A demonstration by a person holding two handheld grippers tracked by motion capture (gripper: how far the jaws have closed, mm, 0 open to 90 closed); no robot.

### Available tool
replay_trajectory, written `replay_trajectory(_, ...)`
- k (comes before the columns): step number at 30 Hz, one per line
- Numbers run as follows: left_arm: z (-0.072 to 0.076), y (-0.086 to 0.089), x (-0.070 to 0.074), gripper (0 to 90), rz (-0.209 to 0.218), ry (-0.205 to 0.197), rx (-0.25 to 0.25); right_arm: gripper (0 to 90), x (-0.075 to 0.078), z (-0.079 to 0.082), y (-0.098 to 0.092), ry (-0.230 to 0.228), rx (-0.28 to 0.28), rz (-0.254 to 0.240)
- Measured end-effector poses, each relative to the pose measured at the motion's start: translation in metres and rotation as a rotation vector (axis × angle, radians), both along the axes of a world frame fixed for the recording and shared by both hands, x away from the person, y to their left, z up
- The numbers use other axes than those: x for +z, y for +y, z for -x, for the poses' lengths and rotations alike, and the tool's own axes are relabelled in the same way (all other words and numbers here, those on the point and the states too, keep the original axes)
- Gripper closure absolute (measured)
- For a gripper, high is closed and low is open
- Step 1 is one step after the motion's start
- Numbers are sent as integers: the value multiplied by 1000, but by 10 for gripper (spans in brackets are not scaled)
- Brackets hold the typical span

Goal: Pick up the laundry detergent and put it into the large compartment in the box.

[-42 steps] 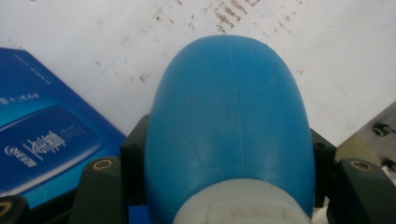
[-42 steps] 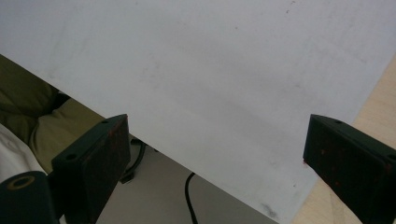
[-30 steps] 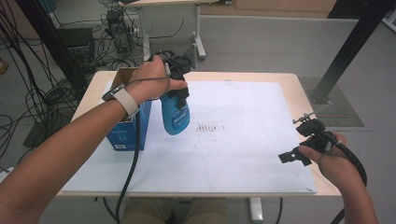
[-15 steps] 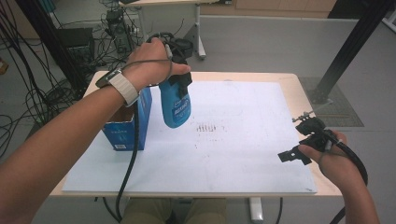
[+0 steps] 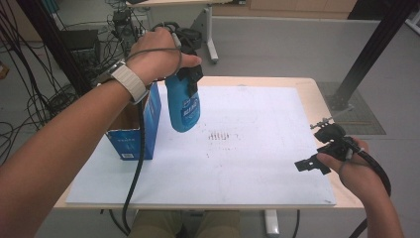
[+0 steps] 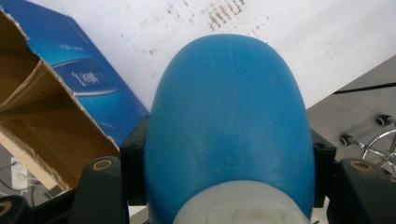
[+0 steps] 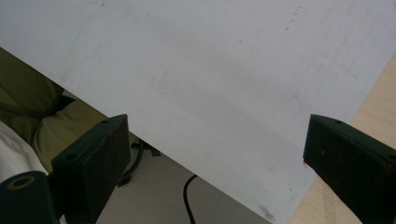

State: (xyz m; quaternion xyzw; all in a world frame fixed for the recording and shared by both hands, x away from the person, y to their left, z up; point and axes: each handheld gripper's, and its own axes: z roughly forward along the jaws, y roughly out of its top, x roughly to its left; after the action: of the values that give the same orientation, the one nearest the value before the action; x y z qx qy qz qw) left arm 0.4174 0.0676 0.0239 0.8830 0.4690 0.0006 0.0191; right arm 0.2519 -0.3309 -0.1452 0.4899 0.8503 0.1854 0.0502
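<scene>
A blue plastic bottle [image 5: 183,106] hangs in the air over the white sheet [image 5: 237,153], to the right of an open blue carton [image 5: 133,134]. My left gripper [image 5: 190,74] is shut on the bottle's upper part, its jaws pressing both sides of the blue body [image 6: 229,126] above the white neck. The open carton [image 6: 51,116] lies below and to the left in the left gripper view. My right gripper [image 5: 312,164] rests near the table's right front edge, open, with nothing between its jaws; the white sheet [image 7: 224,79] lies beneath it.
The wooden table [image 5: 317,94] carries the large white sheet with a patch of dark specks [image 5: 220,135] at its middle. Cables and equipment [image 5: 64,74] crowd the floor at the far left. A black post [image 5: 369,54] rises at the back right.
My left gripper has lifted the blue bottle higher above the sheet, beside the carton. The right gripper has stayed where it was.
</scene>
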Motion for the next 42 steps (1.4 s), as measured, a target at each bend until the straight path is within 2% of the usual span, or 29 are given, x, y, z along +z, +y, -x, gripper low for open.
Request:
replay_trajectory(15,0,15,27,382,2,9,86,75,1,4,-3,-15,10,-8)
replay_trajectory(22,2,28,42,382,19,-4,153,75,1,4,-3,-18,16,-10)
replay_trajectory(23,2,32,46,382,16,-2,174,75,1,3,-3,-20,18,-11)
replay_trajectory(26,2,35,50,382,12,-2,189,75,1,4,-3,-28,23,-15)
replay_trajectory(27,0,42,53,382,16,3,211,75,1,3,-3,-28,24,-17)
replay_trajectory(32,-3,57,57,382,30,15,257,75,0,2,-3,-29,31,-18)
replay_trajectory(42,1,82,71,382,24,-5,347,75,-4,-2,-1,-30,41,-29)
